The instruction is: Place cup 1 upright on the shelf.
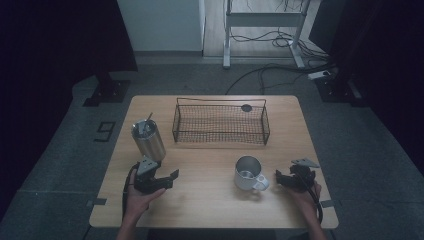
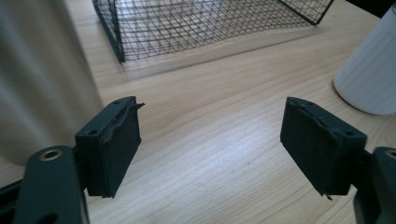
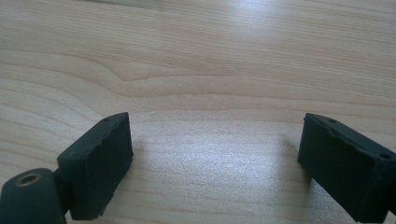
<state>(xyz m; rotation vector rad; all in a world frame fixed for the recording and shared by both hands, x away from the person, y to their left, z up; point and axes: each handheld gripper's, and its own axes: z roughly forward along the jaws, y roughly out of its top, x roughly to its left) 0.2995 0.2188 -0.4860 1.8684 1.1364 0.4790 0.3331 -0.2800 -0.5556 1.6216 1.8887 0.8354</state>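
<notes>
A steel tumbler (image 1: 148, 137) with a straw stands at the table's left, just beyond my left gripper (image 1: 167, 179). That gripper is held in a hand above the wood, pointing right. In the left gripper view its jaws (image 2: 212, 149) stand apart with only bare table between them; the tumbler (image 2: 42, 79) blurs at the left and a white mug (image 2: 373, 74) shows at the right. The white mug (image 1: 248, 173) sits right of centre with its handle toward my right gripper (image 1: 281, 178). The right gripper (image 3: 217, 163) is open over bare wood, holding nothing.
A black wire basket (image 1: 220, 121) stands at the back middle of the wooden table (image 1: 210, 200), with a small dark round thing (image 1: 246, 107) at its far right corner. The basket (image 2: 196, 23) is also ahead of the left gripper. Cables and a desk frame lie on the floor beyond.
</notes>
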